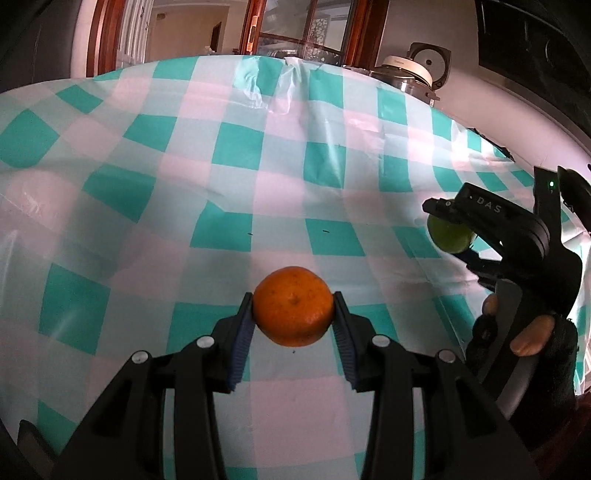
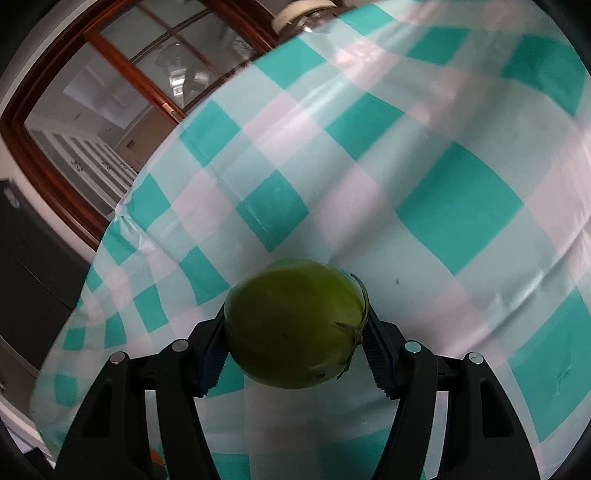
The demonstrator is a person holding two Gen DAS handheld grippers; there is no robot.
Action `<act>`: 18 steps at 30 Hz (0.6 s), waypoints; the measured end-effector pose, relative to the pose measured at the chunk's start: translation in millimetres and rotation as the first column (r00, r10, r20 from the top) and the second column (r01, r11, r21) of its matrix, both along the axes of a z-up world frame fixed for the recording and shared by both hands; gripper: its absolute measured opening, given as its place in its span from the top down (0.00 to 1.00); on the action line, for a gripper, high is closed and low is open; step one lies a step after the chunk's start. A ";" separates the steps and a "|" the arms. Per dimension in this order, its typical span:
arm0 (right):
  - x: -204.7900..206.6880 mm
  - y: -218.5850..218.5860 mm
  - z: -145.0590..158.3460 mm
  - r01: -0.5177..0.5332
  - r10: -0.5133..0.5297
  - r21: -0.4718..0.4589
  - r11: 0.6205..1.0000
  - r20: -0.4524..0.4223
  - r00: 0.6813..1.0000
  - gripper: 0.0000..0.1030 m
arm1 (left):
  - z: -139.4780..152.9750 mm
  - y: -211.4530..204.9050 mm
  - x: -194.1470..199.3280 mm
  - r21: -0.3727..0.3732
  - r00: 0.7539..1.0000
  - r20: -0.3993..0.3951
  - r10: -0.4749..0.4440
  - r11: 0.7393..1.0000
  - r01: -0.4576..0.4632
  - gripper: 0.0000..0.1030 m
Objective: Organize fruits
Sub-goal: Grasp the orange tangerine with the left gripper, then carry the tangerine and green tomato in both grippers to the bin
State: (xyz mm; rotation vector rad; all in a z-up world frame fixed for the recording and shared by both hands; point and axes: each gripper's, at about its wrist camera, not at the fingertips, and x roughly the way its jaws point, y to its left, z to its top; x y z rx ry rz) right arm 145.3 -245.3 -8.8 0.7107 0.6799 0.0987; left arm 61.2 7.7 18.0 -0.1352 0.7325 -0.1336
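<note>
An orange mandarin (image 1: 293,305) hangs above the checked tablecloth, pinched between the blue pads of my left gripper (image 1: 293,308), which is shut on it. A round green fruit (image 2: 295,325) with a dry stalk on its right side fills the jaws of my right gripper (image 2: 295,332), which is shut on it. In the left wrist view the right gripper (image 1: 452,230) shows at the right edge, held by a gloved hand (image 1: 532,339), with the green fruit (image 1: 448,236) partly hidden by its upper finger.
A teal, white and pink checked cloth under clear plastic (image 1: 258,166) covers the table. A rice cooker (image 1: 410,74) stands past the far right edge, before a wood-framed glass door (image 1: 303,33). The table's left edge (image 2: 122,210) drops off to the floor.
</note>
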 end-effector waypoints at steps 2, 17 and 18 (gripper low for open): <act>-9.7 -4.4 -3.7 -0.006 0.008 0.063 0.998 -0.024 1.000 0.39 | 1.1 1.6 -2.4 -0.018 1.000 0.003 -0.007 1.000 0.007 0.60; -248.6 -39.2 6.1 -0.016 0.015 -0.024 1.000 -0.038 0.999 0.39 | 8.6 -43.8 -113.0 0.073 0.984 0.042 -0.174 0.983 0.171 0.60; -262.7 -44.6 9.3 -0.016 0.016 -0.027 1.000 -0.025 1.000 0.39 | 8.9 -48.4 -119.0 0.078 0.982 0.042 -0.184 0.981 0.180 0.60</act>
